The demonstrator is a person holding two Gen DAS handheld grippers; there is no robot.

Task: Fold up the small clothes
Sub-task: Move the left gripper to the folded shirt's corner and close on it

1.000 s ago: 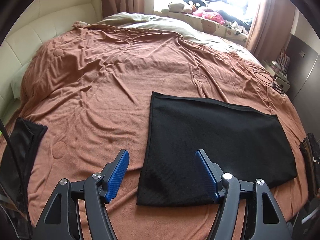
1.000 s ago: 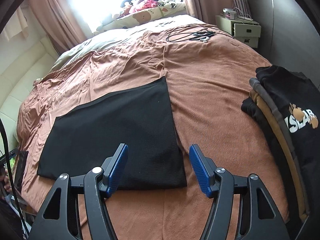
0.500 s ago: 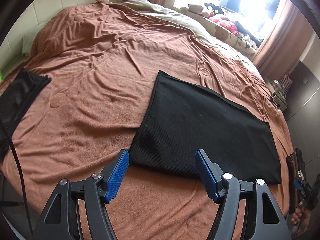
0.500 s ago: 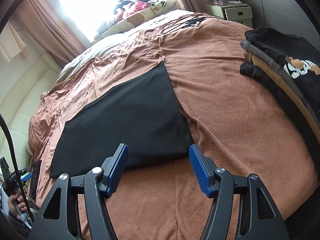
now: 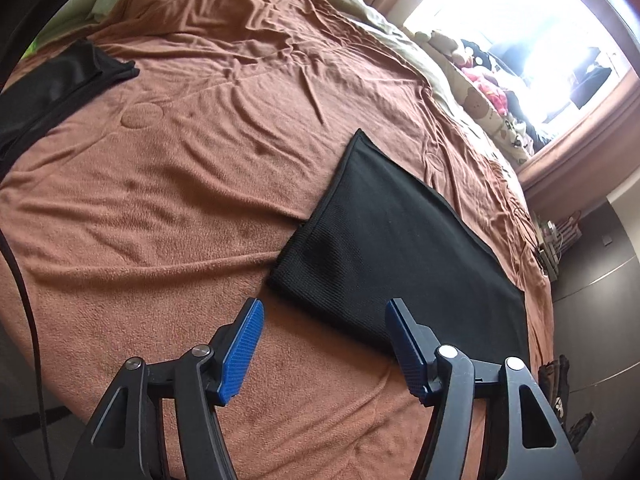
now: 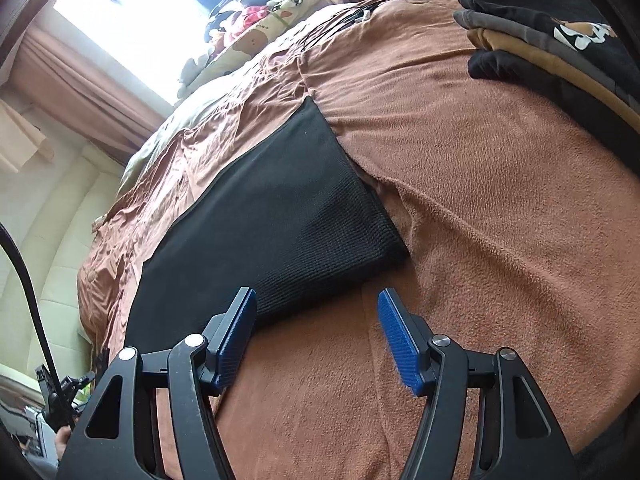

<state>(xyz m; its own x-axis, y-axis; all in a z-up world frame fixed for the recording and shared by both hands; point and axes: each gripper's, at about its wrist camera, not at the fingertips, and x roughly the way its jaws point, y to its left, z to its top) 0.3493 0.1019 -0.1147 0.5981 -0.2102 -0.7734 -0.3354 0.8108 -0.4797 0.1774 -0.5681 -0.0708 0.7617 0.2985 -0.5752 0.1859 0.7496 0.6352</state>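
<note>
Flat rectangular black knit cloth (image 5: 392,248) on the brown blanket-covered bed (image 5: 180,184), frame centre. Left tool (image 5: 324,312) and right tool (image 6: 316,300) both spread apart, holding nothing; stacked garments (image 6: 560,40), possibly folded, upper right.

Over the last second both grippers have drawn back toward the near edge of the bed (image 5: 168,208). The left gripper (image 5: 324,320), whose fingers overlapped the black cloth (image 5: 392,248), now hangs clear of its near hem, over bare brown blanket. The right gripper (image 6: 316,312) has backed off too, only its left finger crossing the hem, and both views have tilted (left clockwise, right the other way). The cloth itself seems unmoved.
</note>
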